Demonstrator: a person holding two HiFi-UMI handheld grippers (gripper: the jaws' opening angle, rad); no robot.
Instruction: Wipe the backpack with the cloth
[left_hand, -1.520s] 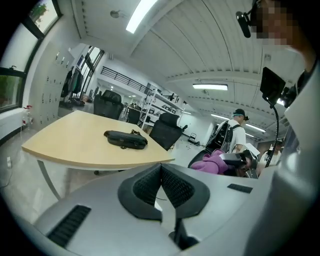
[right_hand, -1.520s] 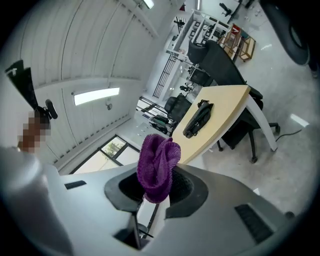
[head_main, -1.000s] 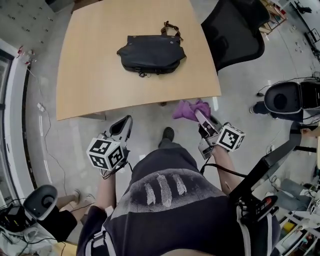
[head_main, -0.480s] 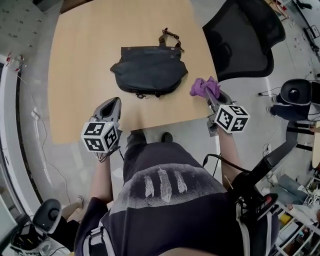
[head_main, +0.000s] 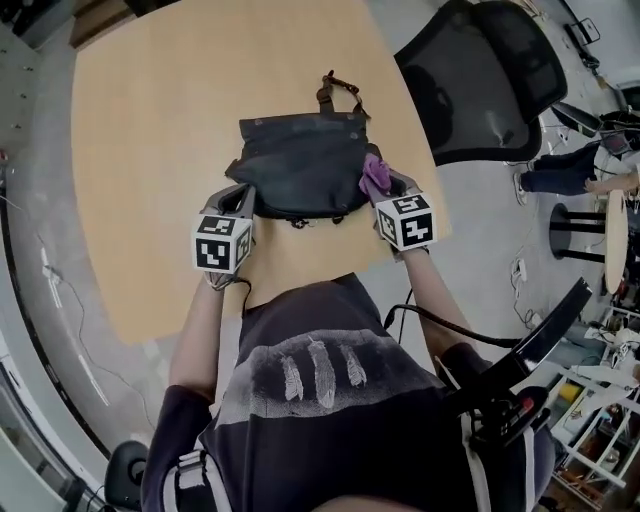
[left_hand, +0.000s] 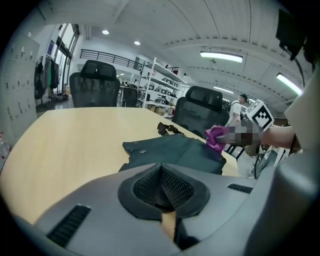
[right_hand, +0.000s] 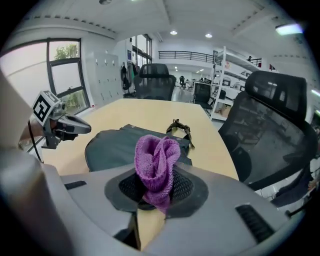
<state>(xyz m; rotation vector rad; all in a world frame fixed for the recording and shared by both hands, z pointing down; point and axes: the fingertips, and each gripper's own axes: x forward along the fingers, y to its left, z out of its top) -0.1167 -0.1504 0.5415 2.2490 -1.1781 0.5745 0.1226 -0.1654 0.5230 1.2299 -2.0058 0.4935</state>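
Backpack (head_main: 300, 170): dark charcoal, soft, lying flat and slumped around the middle of the tabletop (head_main: 150, 150). There are small round studs along its far edge. A carry strap (head_main: 338, 90) with brown fittings sticks out on the far side. Fabric looks matt and lightly creased.

Cloth (head_main: 374, 174): purple knit, bunched into a folded wad. It sits over the backpack's right near corner. I cannot confirm contact.

Right claw (head_main: 385, 188): jaws clamped on the cloth, and the wad stands up out of the pads in the right gripper view.

Left claw (head_main: 240, 195): jaws together with nothing between them, tip just beside the backpack's left near corner.

Tabletop: pale wood laminate with a rounded outline.

Room: a black mesh office chair (head_main: 490, 80) stands at the far right of the tabletop, on a grey floor (head_main: 40, 300). The gripper views show more chairs beyond the far edge, white shelving (right_hand: 227, 75), a window (right_hand: 65, 75) on the left wall and strip lights on the ceiling.
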